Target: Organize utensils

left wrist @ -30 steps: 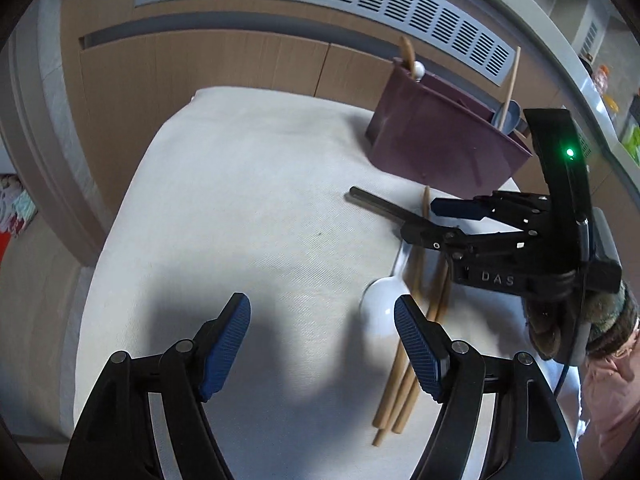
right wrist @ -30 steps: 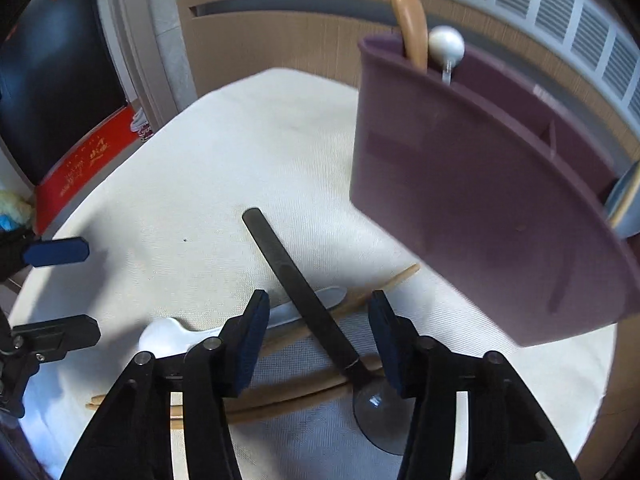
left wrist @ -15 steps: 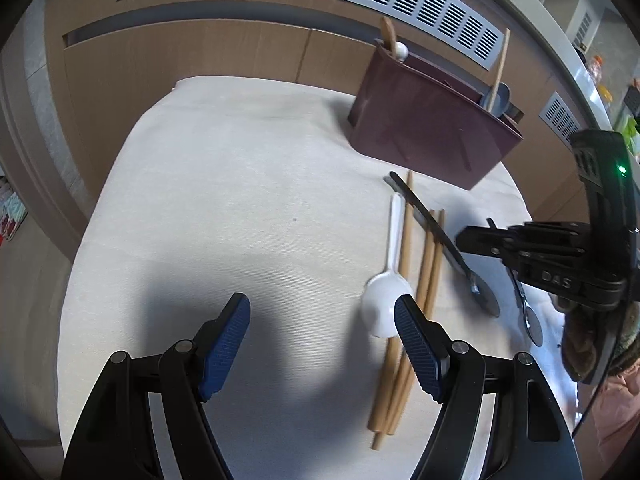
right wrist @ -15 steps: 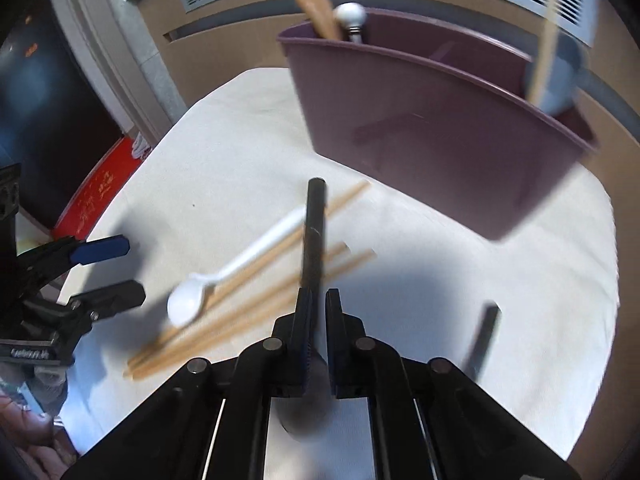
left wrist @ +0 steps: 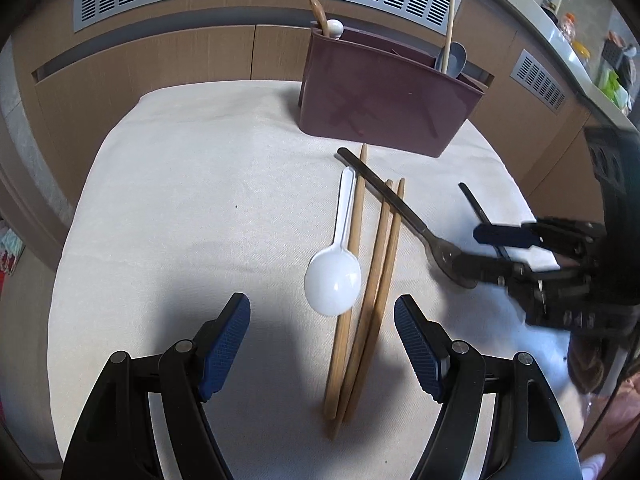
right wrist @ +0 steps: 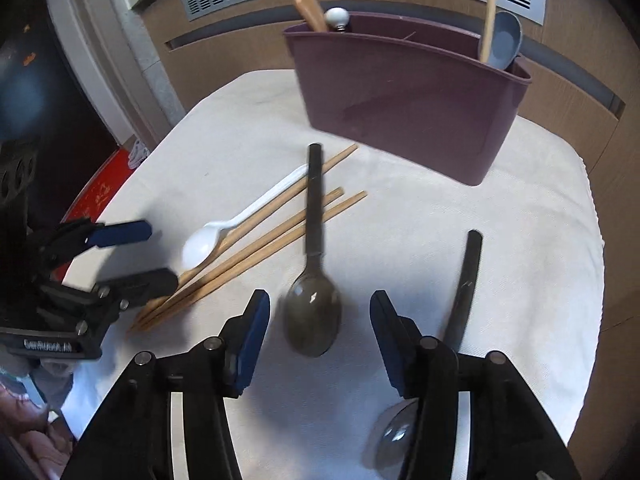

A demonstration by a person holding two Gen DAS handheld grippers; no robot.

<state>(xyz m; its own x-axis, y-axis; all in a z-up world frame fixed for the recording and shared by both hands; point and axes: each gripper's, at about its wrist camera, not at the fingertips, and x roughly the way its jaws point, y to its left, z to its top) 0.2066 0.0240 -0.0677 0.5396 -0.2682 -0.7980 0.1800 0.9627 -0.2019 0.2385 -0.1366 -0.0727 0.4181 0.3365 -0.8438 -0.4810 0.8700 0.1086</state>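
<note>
While the right gripper (right wrist: pixel 316 336) jaws are opening empty over the dark spoon (right wrist: pixel 313 312), we're centring before closing, left gripper (left wrist: pixel 322 340) idling wide.

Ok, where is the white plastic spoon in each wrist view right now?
Left wrist view: white plastic spoon lies centre, bowl nearest the camera, left of the wooden chopsticks.
Right wrist view: white plastic spoon lies left of centre, handle angled toward upper right.
Shared landmark: the purple utensil holder at the cloth's far edge.
</note>
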